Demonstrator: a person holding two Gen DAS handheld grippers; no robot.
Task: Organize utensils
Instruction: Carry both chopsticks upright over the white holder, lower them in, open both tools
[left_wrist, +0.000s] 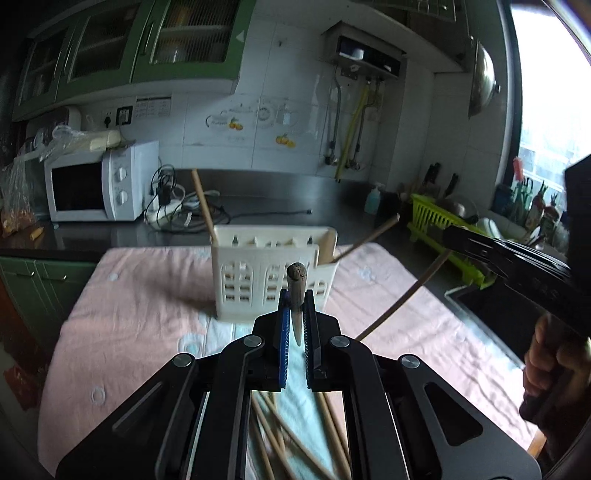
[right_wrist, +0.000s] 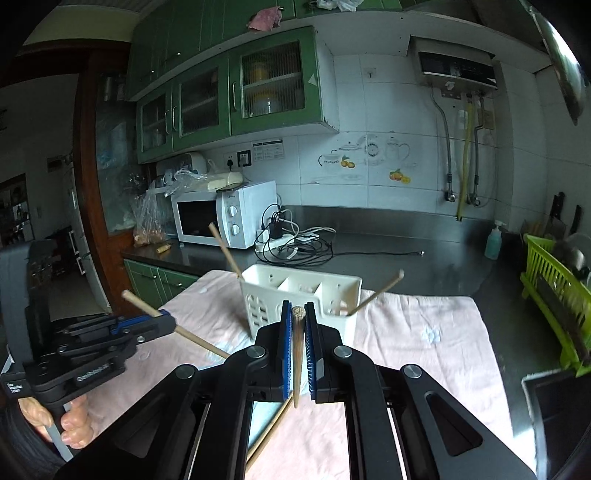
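Left wrist view
- your left gripper (left_wrist: 295, 314): jaws pinched tight on a dark-tipped chopstick (left_wrist: 296, 291), which sticks up in front of the rack
- white utensil rack (left_wrist: 273, 273): sits upright on the pink towel (left_wrist: 129, 317), two chopsticks already leaning out of it
- loose chopsticks (left_wrist: 295, 435): a pile on the towel under your gripper
- your right gripper (left_wrist: 480, 247): off to the right, clamped on a pale chopstick (left_wrist: 399, 306)

Right wrist view
- right gripper (right_wrist: 297, 339): closed on that pale chopstick (right_wrist: 297, 354), butt end pointing at the rack (right_wrist: 303, 299)
- left gripper (right_wrist: 147, 326): at the left, stick through its jaws
- microwave (right_wrist: 225, 214): back on the counter, well apart from the towel
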